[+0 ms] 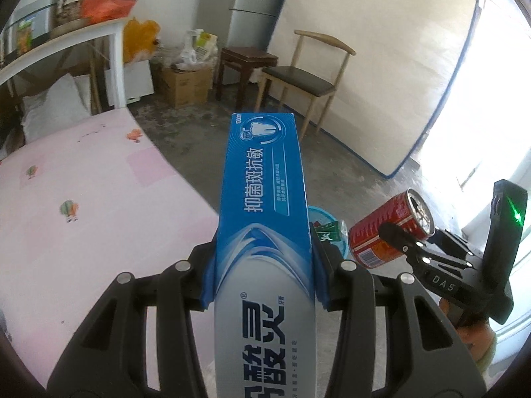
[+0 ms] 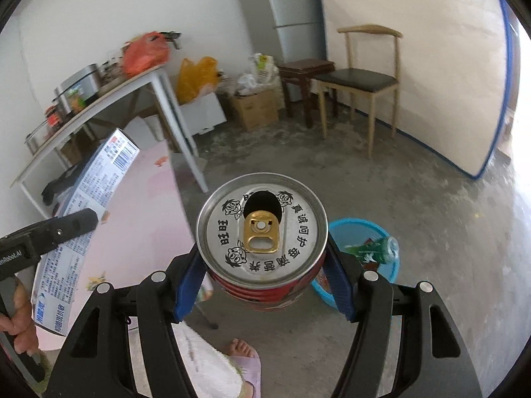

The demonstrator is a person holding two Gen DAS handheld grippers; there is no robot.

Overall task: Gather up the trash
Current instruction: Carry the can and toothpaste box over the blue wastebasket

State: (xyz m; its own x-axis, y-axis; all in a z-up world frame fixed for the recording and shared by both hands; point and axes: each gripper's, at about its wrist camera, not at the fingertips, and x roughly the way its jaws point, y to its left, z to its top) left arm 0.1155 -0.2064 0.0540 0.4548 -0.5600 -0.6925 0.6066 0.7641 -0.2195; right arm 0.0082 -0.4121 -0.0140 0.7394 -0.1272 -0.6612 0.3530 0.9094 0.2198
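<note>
Our left gripper clamps a toothpaste box and our right gripper grips an opened can, both held in the air over the floor beside the bed. We judge we are mid-carry; next we lower both over the blue basin and let go. Only the right view shows the basin whole, with a green wrapper inside.

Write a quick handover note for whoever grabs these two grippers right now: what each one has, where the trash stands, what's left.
Left gripper: shut on the blue toothpaste box, held over the pink bed's edge.
Right gripper: shut on the red drink can, opened, above the floor.
Blue basket sits on the floor, already holding a green wrapper.
Done: both pieces picked up.
Left: drop the can and the box into the basket.
</note>
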